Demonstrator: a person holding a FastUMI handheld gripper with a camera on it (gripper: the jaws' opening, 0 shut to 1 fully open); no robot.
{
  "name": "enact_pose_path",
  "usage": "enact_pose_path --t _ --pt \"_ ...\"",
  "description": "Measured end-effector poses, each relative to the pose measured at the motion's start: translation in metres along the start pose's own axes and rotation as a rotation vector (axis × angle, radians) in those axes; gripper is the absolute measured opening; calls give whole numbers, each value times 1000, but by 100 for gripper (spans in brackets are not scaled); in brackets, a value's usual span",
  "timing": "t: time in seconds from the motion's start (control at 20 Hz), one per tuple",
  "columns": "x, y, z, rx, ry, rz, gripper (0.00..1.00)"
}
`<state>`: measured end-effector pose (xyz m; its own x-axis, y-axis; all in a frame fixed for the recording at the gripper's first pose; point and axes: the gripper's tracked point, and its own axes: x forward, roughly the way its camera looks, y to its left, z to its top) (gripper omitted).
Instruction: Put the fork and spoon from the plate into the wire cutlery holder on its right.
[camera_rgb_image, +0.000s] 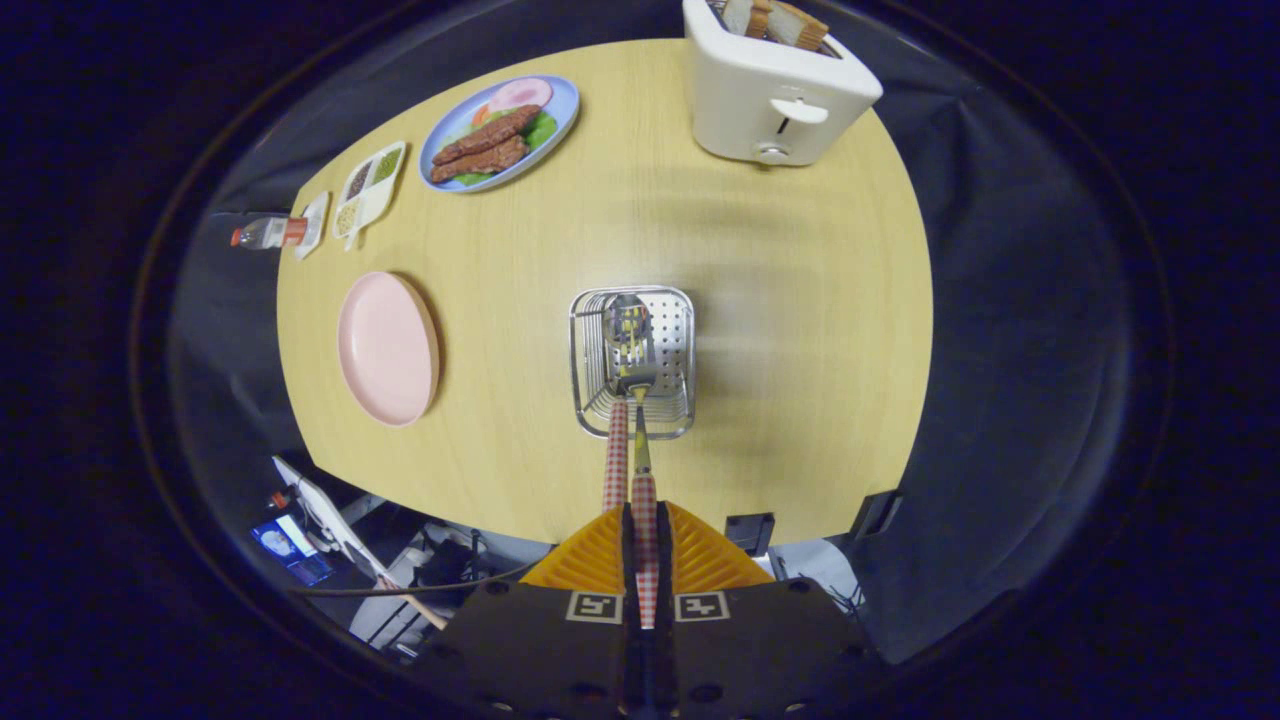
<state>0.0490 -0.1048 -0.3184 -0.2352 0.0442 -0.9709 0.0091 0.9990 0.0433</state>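
1. The gripper (640, 530), at the bottom centre of the frame, has its two orange ribbed fingers (590, 560) pressed together on the red-and-white checked handle of a piece of cutlery (646, 520), which runs up from between the fingers toward the middle of the picture.
2. The silver wire cutlery holder with a perforated steel back (632, 360) stands at the centre of the frame on the pale wooden round worktop (780, 330). Two utensils reach into it: the held one, with a yellow neck and a metal head (632, 345) hanging inside the basket, and a second checked handle (616, 450) just left of it, leaning on the holder's near rim. Which is the fork and which the spoon I cannot tell.
3. The empty pink round plate (388, 348) lies left of centre, so I judge this to be the last step: the second utensil is being placed in the holder.
4. The next move seems to call for lowering the head until it rests on the basket floor, then parting the fingers and pulling straight back, without knocking the neighbouring handle.
5. Nothing blocks the way. Well apart sit a white toaster holding bread slices (775, 90) at the upper right, a blue oval plate of sausages and greens (500, 132) at the upper left, a white divided condiment dish (368, 190) and a small bottle (268, 233) further left.
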Motion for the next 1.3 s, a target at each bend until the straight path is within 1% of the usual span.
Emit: enact_pose_path --t 0.2,0.25,0.35,0.45,0.5,0.55,0.7,0.75,0.8,1.0,1.1,1.3 --pt "5 5 10 9 53 -12 4" --pt "7 7 11 15 59 -17 6" --pt "7 7 13 -2 62 -28 6" --pt "7 8 12 12 68 -42 6" --pt "6 8 13 10 66 -45 6" --pt "6 8 13 8 64 -46 9" --pt "5 9 14 20 62 -52 9" --pt "6 10 13 28 56 -47 9" --pt "6 11 14 32 48 -45 11" --pt "3 11 14 51 4 -44 11" --pt "-1 12 13 41 -18 -44 14" --pt "-12 23 6 30 -83 -29 25"
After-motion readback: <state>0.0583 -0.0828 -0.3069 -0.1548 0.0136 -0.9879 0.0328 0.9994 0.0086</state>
